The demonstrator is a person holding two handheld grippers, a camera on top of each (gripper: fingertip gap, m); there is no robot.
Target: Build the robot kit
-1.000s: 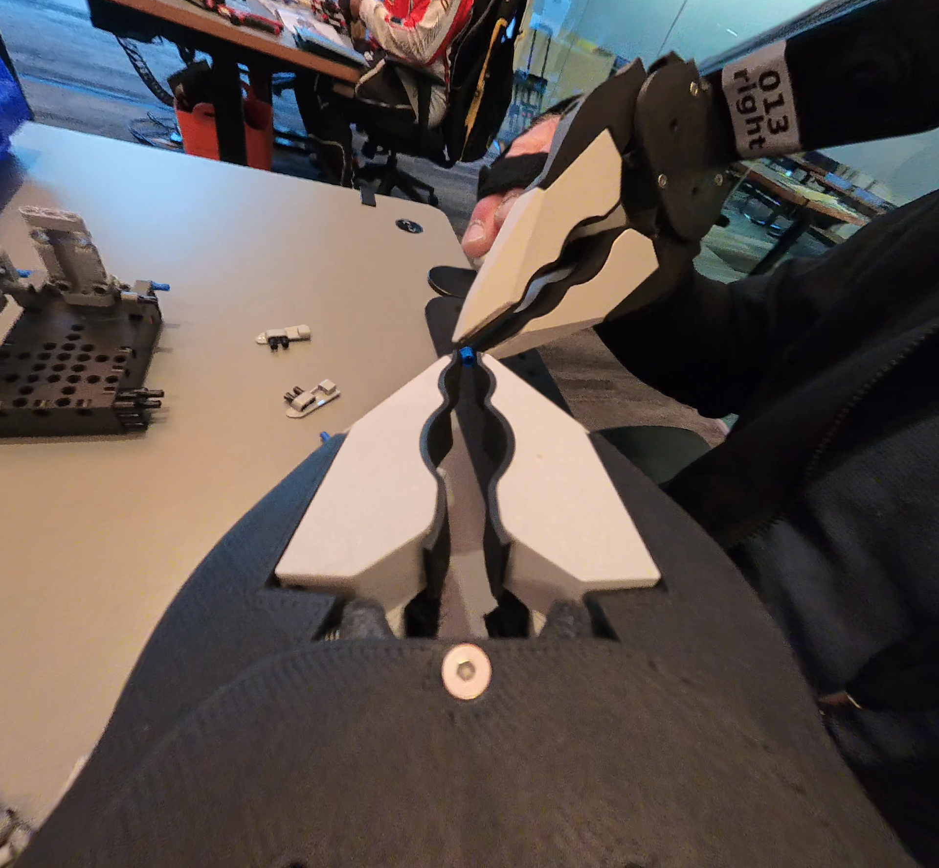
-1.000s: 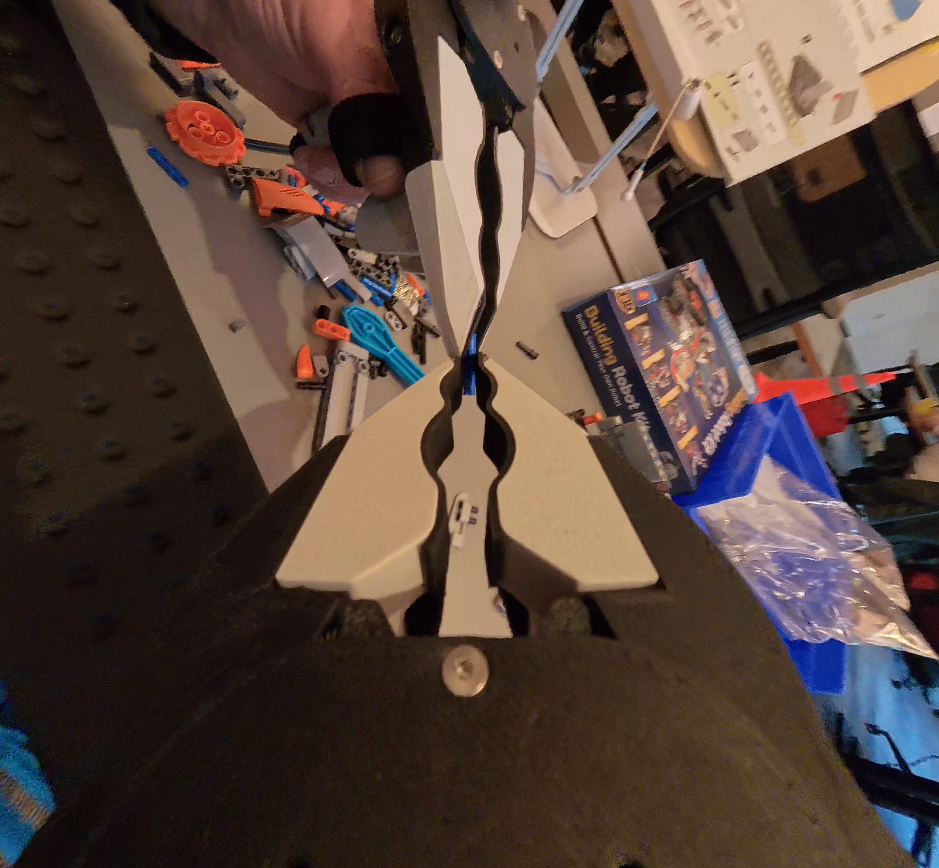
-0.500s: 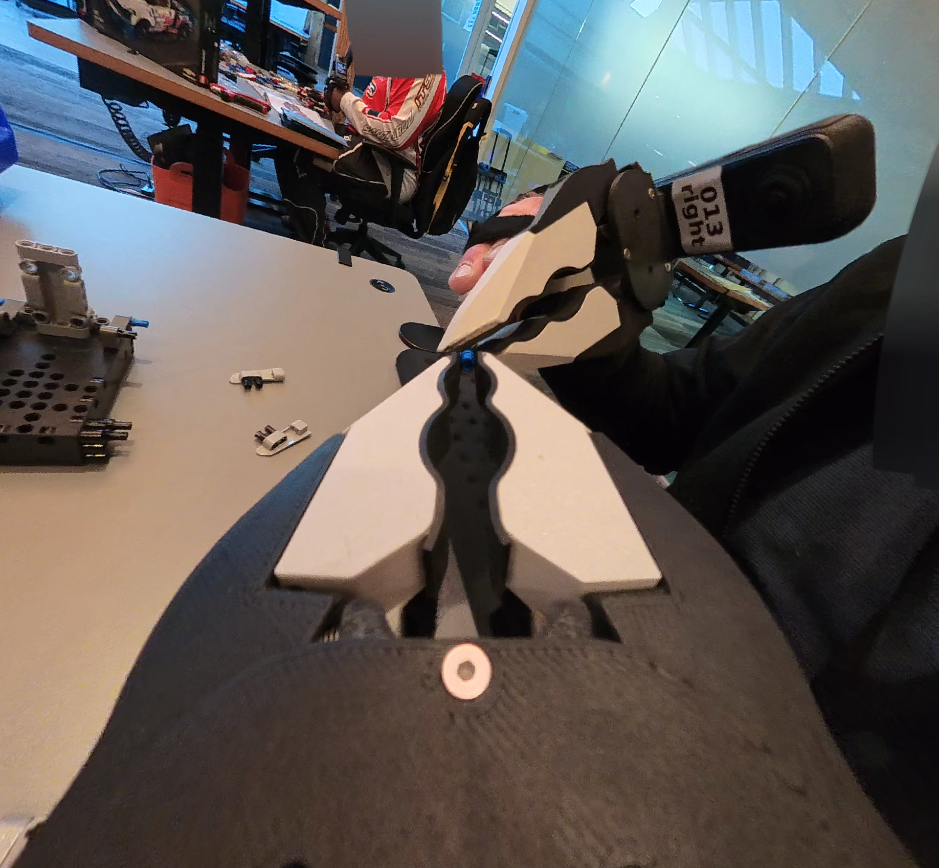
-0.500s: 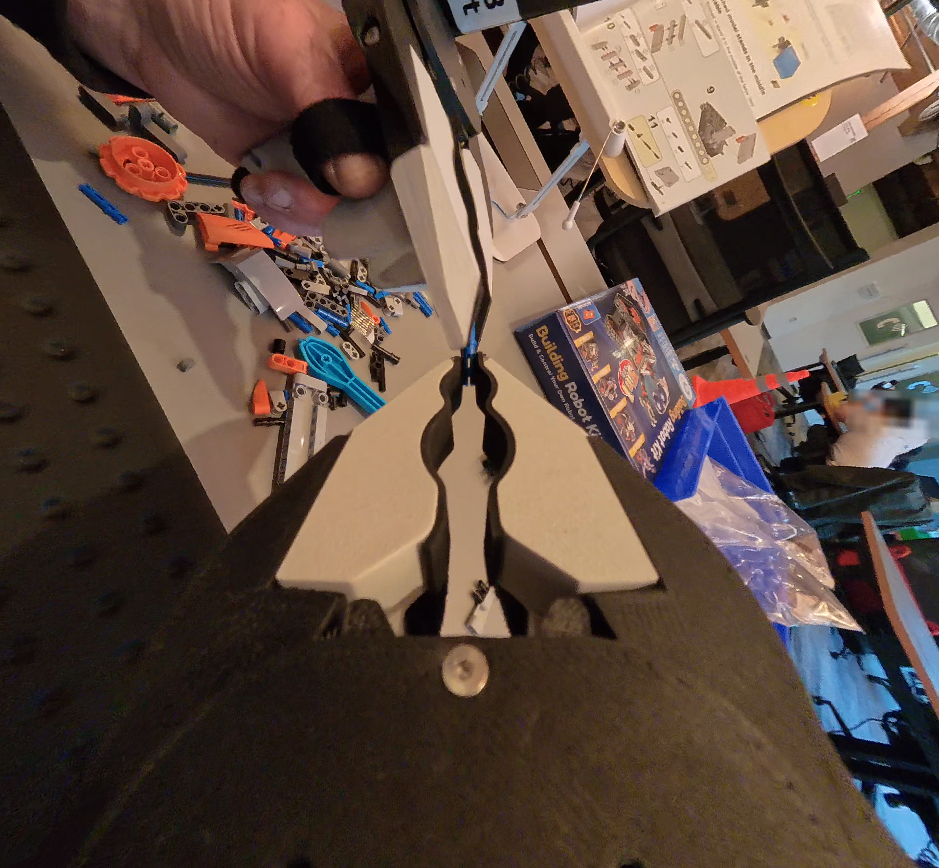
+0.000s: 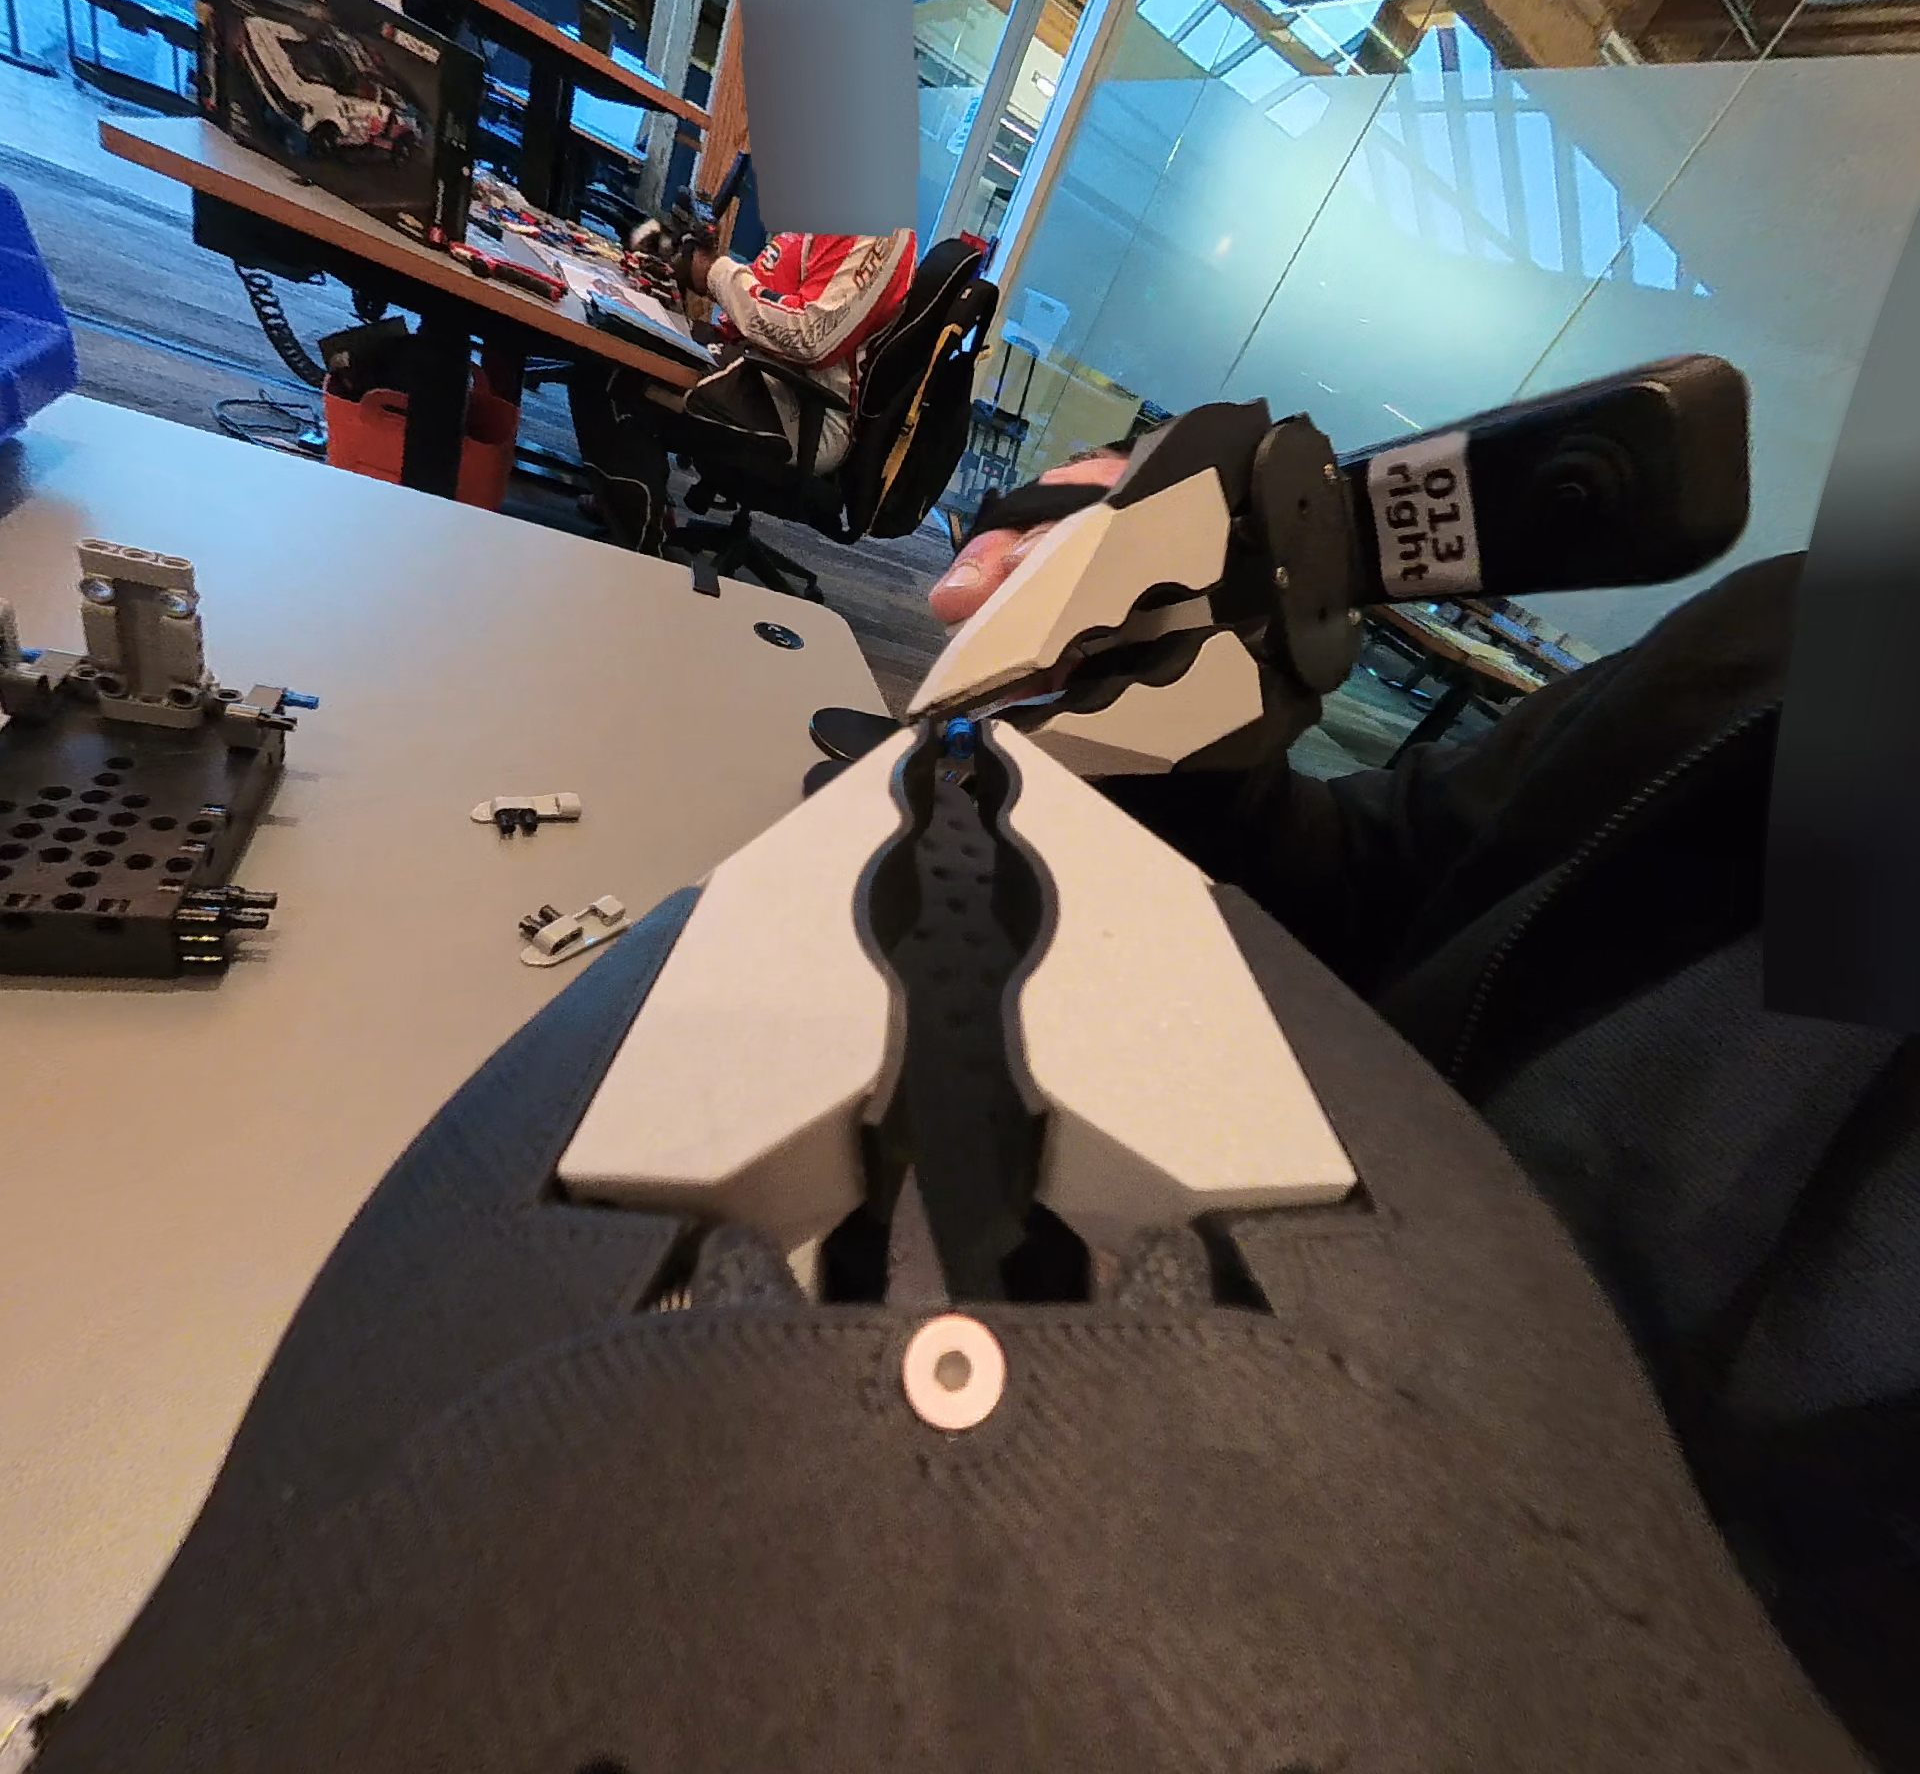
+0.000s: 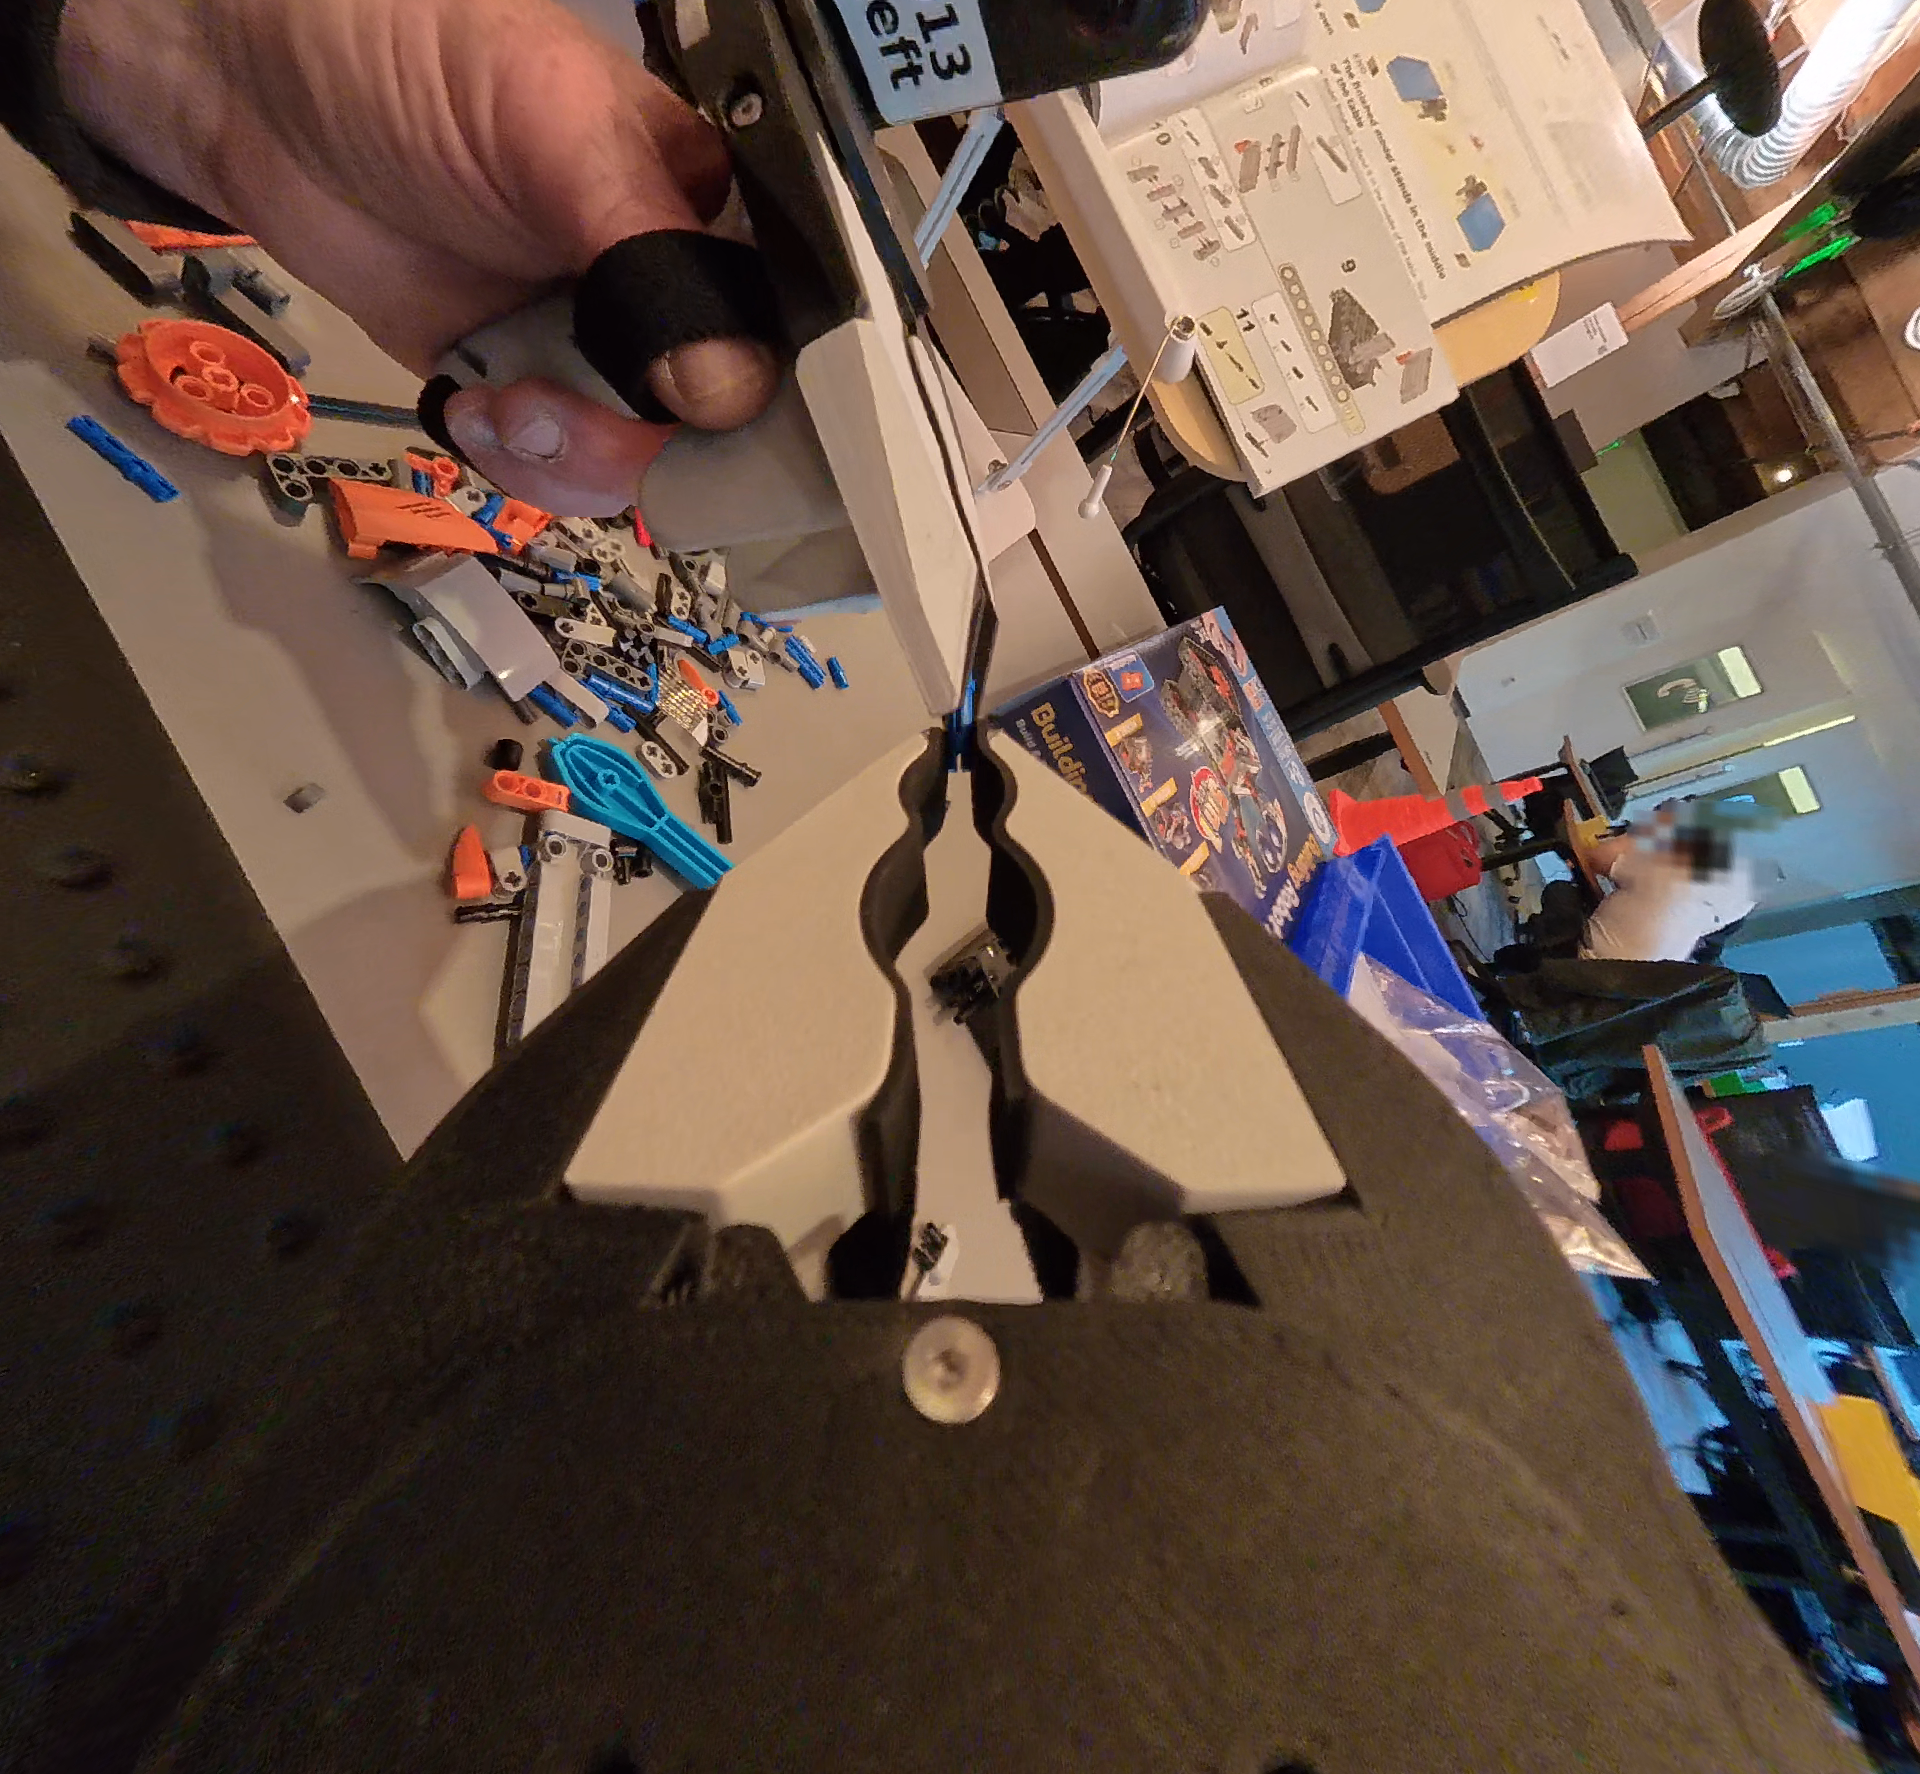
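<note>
My left gripper [image 5: 956, 750] and my right gripper [image 6: 961, 760] meet tip to tip in the air above the grey table [image 5: 436, 685]. A small blue pin [image 5: 957, 735] is pinched between them, and both pairs of fingers look shut on it. In the right wrist view the blue pin [image 6: 966, 722] runs from the left gripper [image 6: 954, 698] into my own tips. In the left wrist view the right gripper [image 5: 940, 711] comes in from the upper right, held by a hand. Most of the pin is hidden.
A black perforated plate with grey parts [image 5: 104, 851] and two small grey pieces [image 5: 525, 808] lie on the table. A pile of loose parts [image 6: 623, 623], an orange gear [image 6: 213, 370], a blue box [image 6: 1174, 768], a blue bin [image 6: 1382, 924] and an instruction booklet [image 6: 1351, 197] stand around. My two grippers' fingertips are within a few centimetres of each other. The orange gear [image 6: 213, 370] is about 25 cm from both grippers' fingertips.
Both grippers have tilted and shifted together while staying tip to tip on the blue pin. The table parts have not moved.
</note>
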